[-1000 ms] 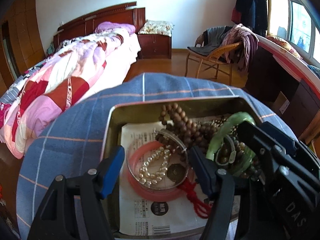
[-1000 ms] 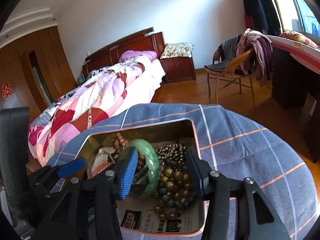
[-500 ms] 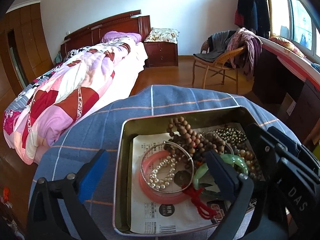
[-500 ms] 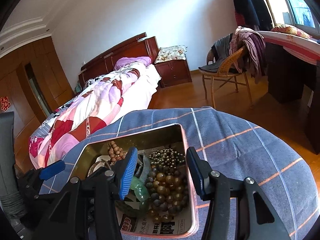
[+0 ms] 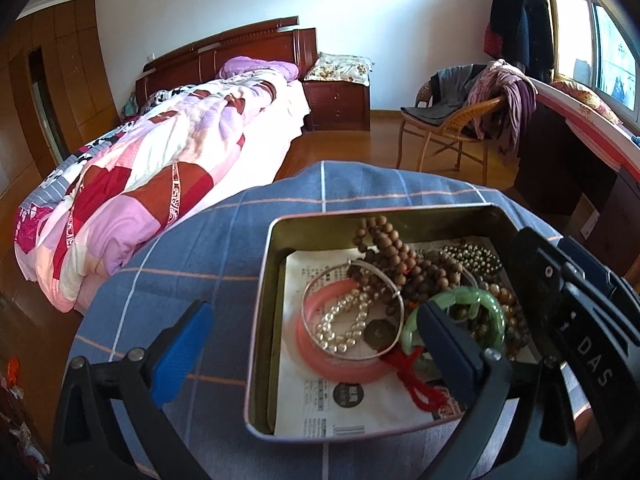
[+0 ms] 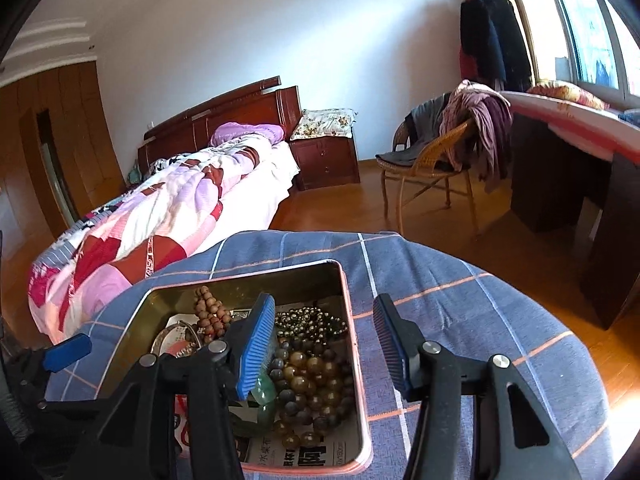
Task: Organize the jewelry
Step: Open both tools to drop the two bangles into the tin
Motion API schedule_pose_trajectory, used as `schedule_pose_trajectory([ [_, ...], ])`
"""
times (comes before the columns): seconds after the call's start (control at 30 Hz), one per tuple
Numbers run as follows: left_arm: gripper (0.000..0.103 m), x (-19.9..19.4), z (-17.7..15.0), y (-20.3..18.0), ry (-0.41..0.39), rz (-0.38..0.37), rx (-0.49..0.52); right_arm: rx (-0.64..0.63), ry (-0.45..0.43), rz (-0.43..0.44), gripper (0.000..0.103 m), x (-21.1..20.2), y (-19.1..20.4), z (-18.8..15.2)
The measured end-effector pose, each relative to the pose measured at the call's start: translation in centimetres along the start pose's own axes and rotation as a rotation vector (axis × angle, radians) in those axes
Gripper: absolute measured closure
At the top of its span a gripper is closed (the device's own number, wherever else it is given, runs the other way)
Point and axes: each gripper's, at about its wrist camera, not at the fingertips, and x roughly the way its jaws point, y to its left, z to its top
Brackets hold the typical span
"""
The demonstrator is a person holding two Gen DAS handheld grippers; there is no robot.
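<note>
A metal tin (image 5: pixel 264 304) lined with newspaper sits on a blue checked cloth. It holds a pink bangle (image 5: pixel 320 364), a silver bangle (image 5: pixel 312 286), a pearl bracelet (image 5: pixel 340 324), brown wooden beads (image 5: pixel 396 252), dark beads (image 5: pixel 476 256) and a green jade bangle (image 5: pixel 484 304) lying flat. My left gripper (image 5: pixel 316 348) is open and empty above the tin's left wall. My right gripper (image 6: pixel 324 344) is open and empty, straddling the tin's right wall (image 6: pixel 352 344), over amber beads (image 6: pixel 312 376).
The cloth-covered round table (image 6: pixel 460 304) drops off at its far edge. Behind it stand a bed (image 5: pixel 160 160), a nightstand (image 5: pixel 340 100), a wicker chair with clothes (image 5: pixel 460 120) and a dark desk (image 6: pixel 560 184) at the right.
The green bangle, held upright between the right fingers a second ago, now lies flat in the tin. Both grippers have pulled back and up; the left opened wider and shifted left.
</note>
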Motion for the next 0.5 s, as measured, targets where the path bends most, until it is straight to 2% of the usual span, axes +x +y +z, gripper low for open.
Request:
schedule_pose_trajectory([
  [0.5,0.000,0.89,-0.96,0.24,0.055,-0.004,-0.003,-0.010,0.032,-0.018,0.050,-0.55,-0.02,-0.70],
])
